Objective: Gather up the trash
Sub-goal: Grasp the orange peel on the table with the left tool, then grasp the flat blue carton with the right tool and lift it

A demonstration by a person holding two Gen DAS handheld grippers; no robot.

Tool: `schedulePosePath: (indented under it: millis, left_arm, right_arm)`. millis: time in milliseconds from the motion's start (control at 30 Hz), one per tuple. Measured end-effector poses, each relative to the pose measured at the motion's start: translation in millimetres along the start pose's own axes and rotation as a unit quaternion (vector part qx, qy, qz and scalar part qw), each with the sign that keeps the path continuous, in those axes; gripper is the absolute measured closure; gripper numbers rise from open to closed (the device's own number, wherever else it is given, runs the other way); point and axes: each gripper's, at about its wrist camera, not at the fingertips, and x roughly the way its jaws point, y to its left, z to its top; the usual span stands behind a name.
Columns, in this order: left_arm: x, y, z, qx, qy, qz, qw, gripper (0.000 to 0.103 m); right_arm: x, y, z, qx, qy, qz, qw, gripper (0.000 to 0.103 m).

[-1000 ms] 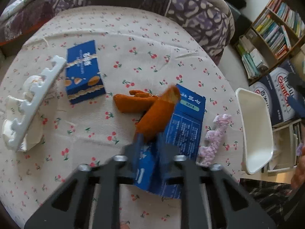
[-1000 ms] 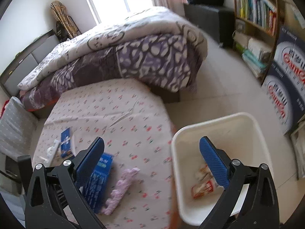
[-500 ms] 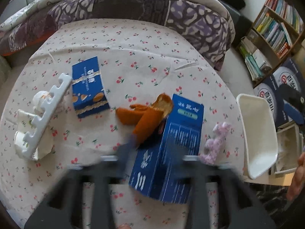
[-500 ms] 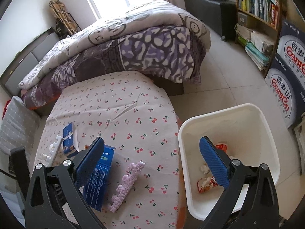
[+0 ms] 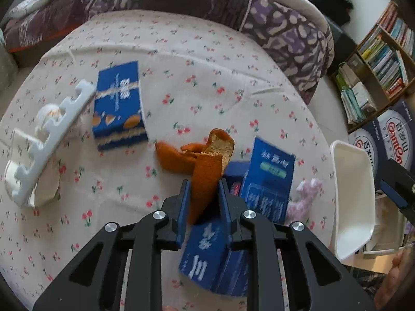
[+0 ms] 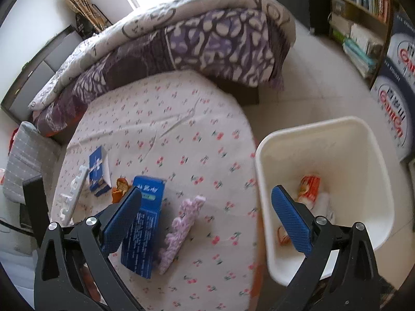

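My left gripper [image 5: 203,194] is shut on a strip of orange peel [image 5: 205,163], which hangs above the round table with the cherry-print cloth [image 5: 194,77]. The peel also shows small in the right wrist view [image 6: 119,188]. A large blue carton [image 5: 262,189] lies flat under and right of the gripper. A smaller blue biscuit box [image 5: 118,108] lies to the left. My right gripper [image 6: 207,217] is open and empty, held above the table edge beside the white trash bin [image 6: 368,171], which holds wrappers.
A white plastic rack [image 5: 49,140] on a white container sits at the table's left edge. A pink fuzzy item [image 6: 181,230] lies near the right edge by the bin. A bed with a purple quilt [image 6: 207,36] stands behind, and bookshelves [image 5: 384,59] stand to the right.
My left gripper rose a little with the peel still held, after a blurred quick move. My right gripper moved left, so more of the table shows in its view.
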Motion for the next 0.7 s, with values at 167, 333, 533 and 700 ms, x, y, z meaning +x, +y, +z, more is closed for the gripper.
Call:
schedulePosePath:
  millis: [167, 333, 533, 700]
  left_arm:
    - [-25, 13, -10, -0.013, -0.02, 0.018, 0.9996, 0.083]
    - [-76, 35, -17, -0.048, -0.073, 0.027, 0.9958, 0.085]
    - [-118, 63, -32, -0.077, -0.112, 0.047, 0.9896, 0.085]
    - [-129, 79, -41, -0.086, -0.118, 0.057, 0.9877, 0.085]
  right_arm:
    - [6, 22, -11, -0.014, 0.009, 0.014, 1.0, 0.007]
    - [17, 60, -28, -0.053, 0.017, 0.02, 0.998, 0.007]
    - [49, 92, -48, -0.09, 0.054, -0.003, 0.994, 0.013]
    - [71, 109, -62, -0.106, 0.084, -0.007, 0.991, 0.025]
